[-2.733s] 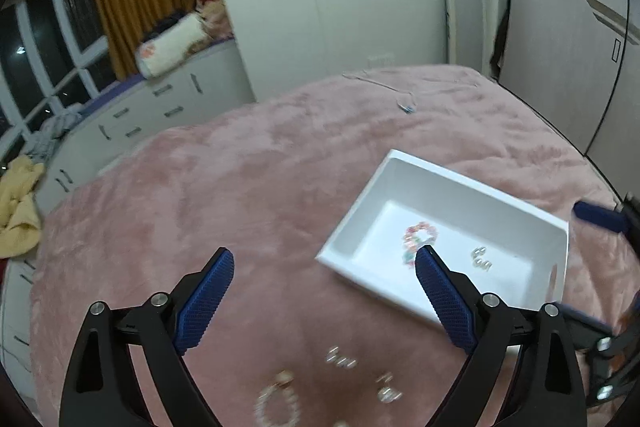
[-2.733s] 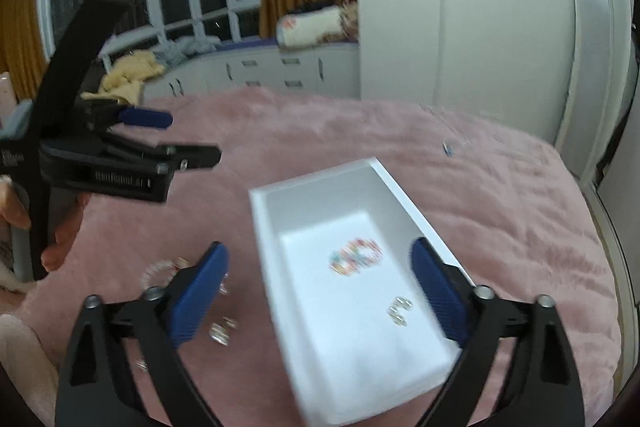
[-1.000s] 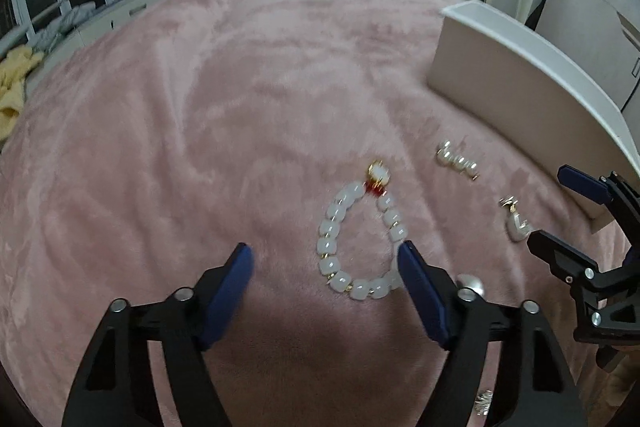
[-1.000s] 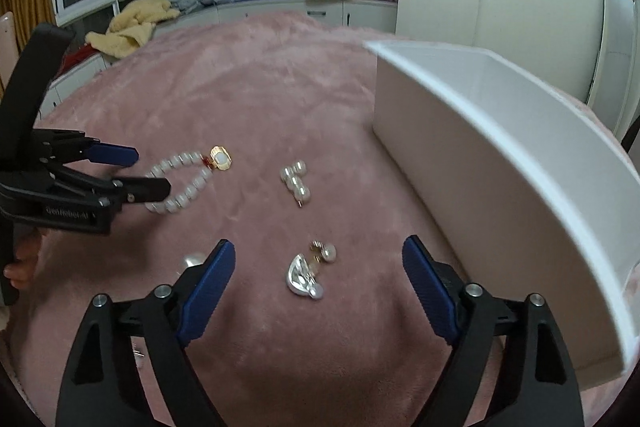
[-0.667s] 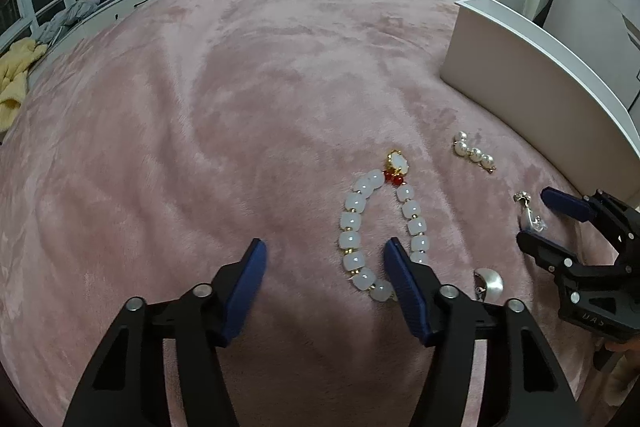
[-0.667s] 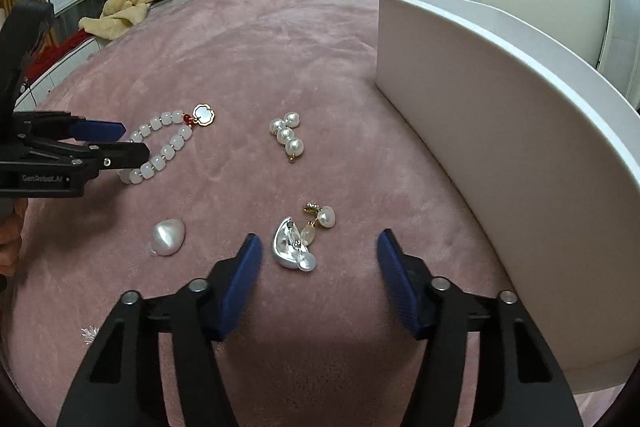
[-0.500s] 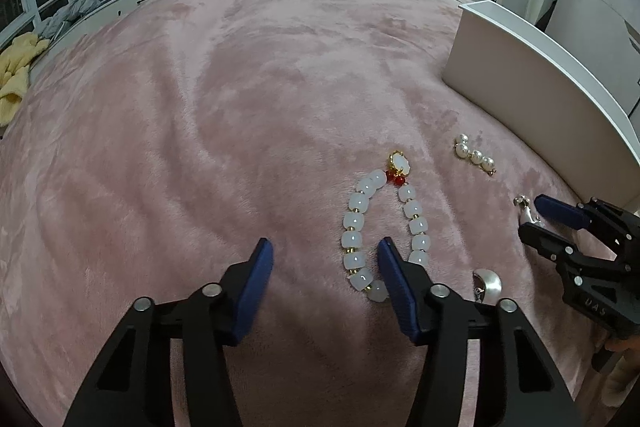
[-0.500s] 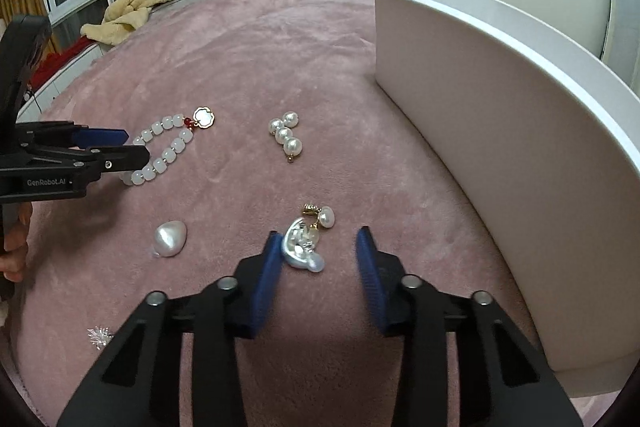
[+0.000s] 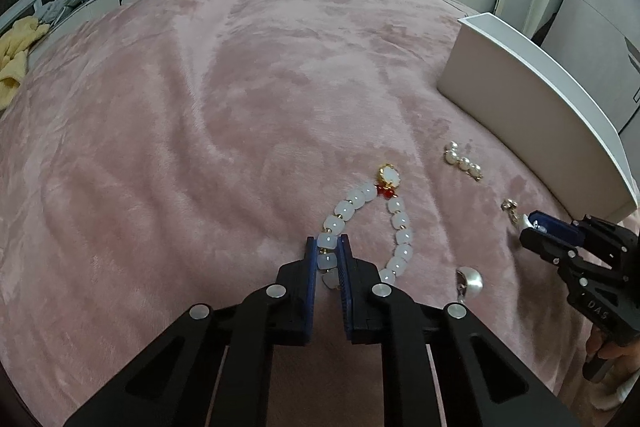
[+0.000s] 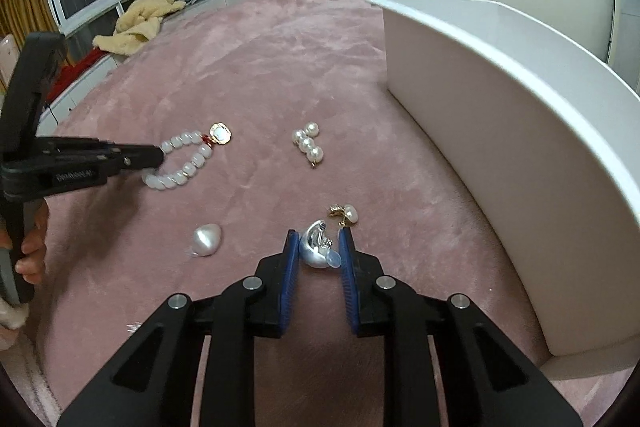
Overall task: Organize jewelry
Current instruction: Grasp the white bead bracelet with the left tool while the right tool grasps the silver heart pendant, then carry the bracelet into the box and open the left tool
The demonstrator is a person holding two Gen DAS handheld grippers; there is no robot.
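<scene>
meanwhile left tongs (image 9: 328,251) pinch the bracelet (image 9: 370,227), charm end away; right tongs (image 10: 319,247) pinch a silver earring (image 10: 314,247).

Black plastic left gripper (image 9: 328,253), blue ribbed jaws, silver screws, bare fingers (image 10: 28,249)

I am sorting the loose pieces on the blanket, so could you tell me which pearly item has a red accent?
The white bead bracelet, held in the left tool: red beads sit beside its gold-rimmed charm. The pearl-strand earring and heart-shaped pearl show none.
</scene>
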